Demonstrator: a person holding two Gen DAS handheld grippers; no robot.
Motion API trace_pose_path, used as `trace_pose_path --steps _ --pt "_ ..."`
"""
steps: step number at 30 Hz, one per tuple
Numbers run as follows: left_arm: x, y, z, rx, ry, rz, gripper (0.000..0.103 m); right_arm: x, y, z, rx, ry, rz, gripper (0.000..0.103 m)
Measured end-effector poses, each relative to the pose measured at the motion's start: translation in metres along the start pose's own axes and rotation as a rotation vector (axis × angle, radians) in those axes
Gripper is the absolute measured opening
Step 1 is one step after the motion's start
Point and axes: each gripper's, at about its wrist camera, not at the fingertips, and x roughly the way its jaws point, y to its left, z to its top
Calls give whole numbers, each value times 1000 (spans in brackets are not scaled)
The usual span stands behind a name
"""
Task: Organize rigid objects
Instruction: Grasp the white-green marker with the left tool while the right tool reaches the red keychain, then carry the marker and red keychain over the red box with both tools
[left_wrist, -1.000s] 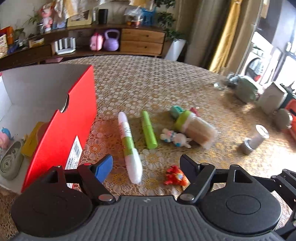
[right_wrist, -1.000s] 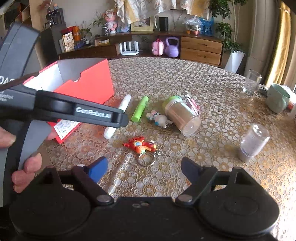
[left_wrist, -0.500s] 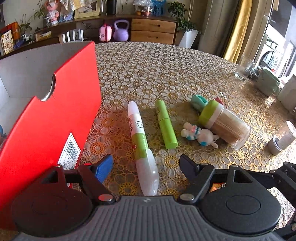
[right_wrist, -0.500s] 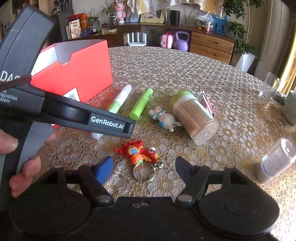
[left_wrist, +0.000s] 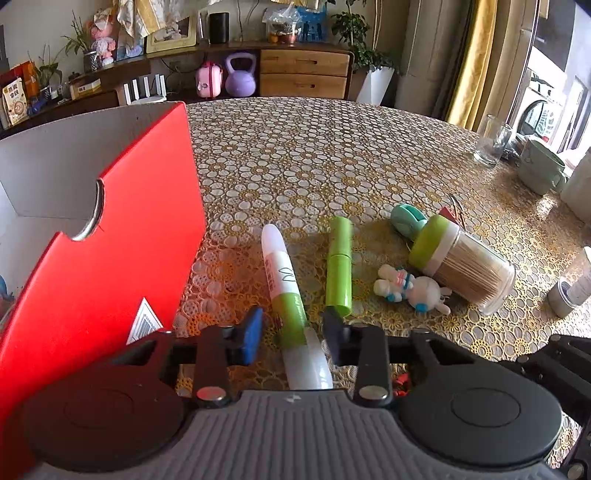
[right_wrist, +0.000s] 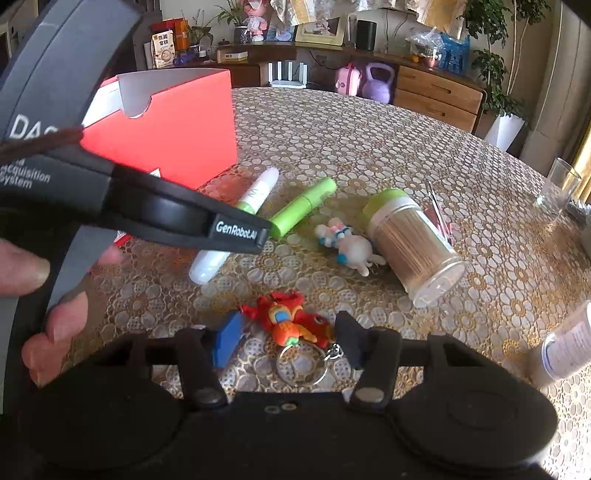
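Observation:
A white and green tube (left_wrist: 291, 314) lies on the lace tablecloth between the fingers of my left gripper (left_wrist: 294, 334), whose jaws stand partly closed around it with small gaps on each side. The tube also shows in the right wrist view (right_wrist: 236, 218). My right gripper (right_wrist: 288, 341) straddles a red and orange toy keychain (right_wrist: 291, 323), jaws partly closed, gaps on both sides. A green tube (left_wrist: 339, 266), a white bunny toy (left_wrist: 410, 290) and a toothpick jar (left_wrist: 465, 269) lie to the right. The open red box (left_wrist: 122, 258) stands at the left.
A teal tape dispenser (left_wrist: 406, 219) lies behind the jar. A small plastic bottle (right_wrist: 565, 343) lies at the right. A glass (left_wrist: 493, 142) and a green mug (left_wrist: 541, 171) stand at the far right. The left gripper's body (right_wrist: 110, 192) crosses the right wrist view.
Both grippers have moved forward and down and narrowed their jaws: the left now straddles the white and green tube, the right straddles the red keychain.

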Motion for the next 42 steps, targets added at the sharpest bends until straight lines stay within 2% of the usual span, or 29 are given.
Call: trace_pose_path --steps 3,7,14,25,33,42 --pt "0 3 1 4 1 -2 18 -1 1 1 4 4 4 41" --pt "1 2 1 12 5 4 18 -2 3 5 9 11 0 34" --pt "-7 6 -2 18 7 -3 17 -10 -3 3 72 6 -18 33" --pt "-43 5 -6 30 -1 -69 17 -55 -19 2 175 -39 -69 33" --pt "-82 9 -8 49 -24 -110 17 -86 -4 14 178 -75 -95 33" --pt "-131 24 2 62 -60 -156 17 -121 21 39 178 -123 -84 33"
